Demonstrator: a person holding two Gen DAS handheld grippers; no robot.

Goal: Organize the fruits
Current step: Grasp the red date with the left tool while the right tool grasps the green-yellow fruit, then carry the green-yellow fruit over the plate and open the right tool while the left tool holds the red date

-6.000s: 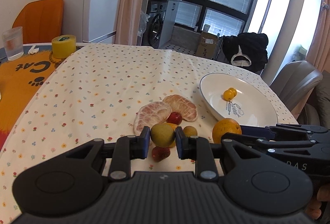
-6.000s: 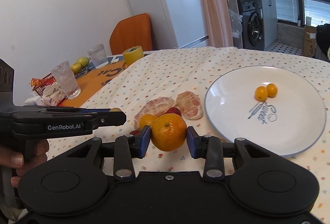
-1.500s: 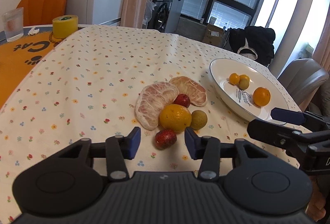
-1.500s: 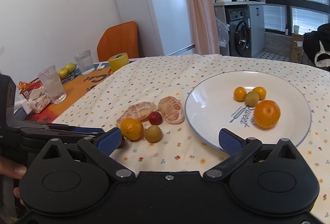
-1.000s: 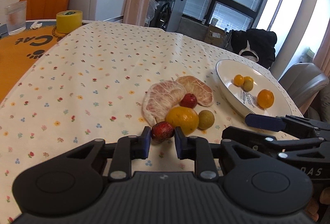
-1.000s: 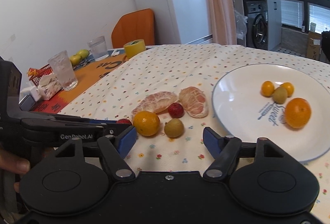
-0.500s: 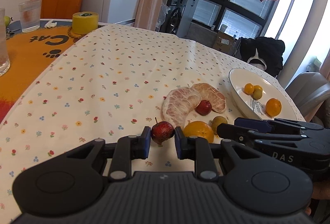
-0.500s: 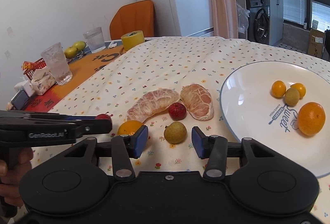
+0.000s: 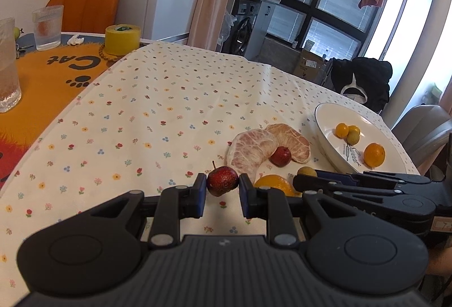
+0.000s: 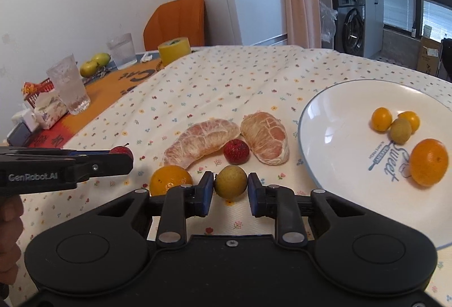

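Half a second back my right fingers stood apart around the green-brown fruit [image 10: 230,182]; now they are clamped on it, pads pressing both its sides, just this side of the plate [image 10: 325,137]. My right gripper [image 10: 230,188] sits low over the flowered cloth of the worktop [image 9: 169,115]. My left gripper [image 9: 222,192] grips the red stemmed fruit [image 9: 222,180] as before, but carried higher and left of the plate, clear of the cloth as far as I can judge; whether it touches the cloth beneath I cannot tell. In the right wrist view that fruit shows only as a red sliver behind the left gripper's arm. The loose orange [image 10: 170,182] lies left of the green-brown fruit, partly behind my right finger; in the left wrist view only its top shows. Second red fruit [image 10: 236,151] sits between the two peeled pomelo pieces [image 10: 203,141], left of the plate. On the plate: a large orange [image 10: 428,161], two small yellow fruits [image 10: 381,119], one small green one [image 10: 400,130]. The plate's near rim is cut off by my right gripper's body.
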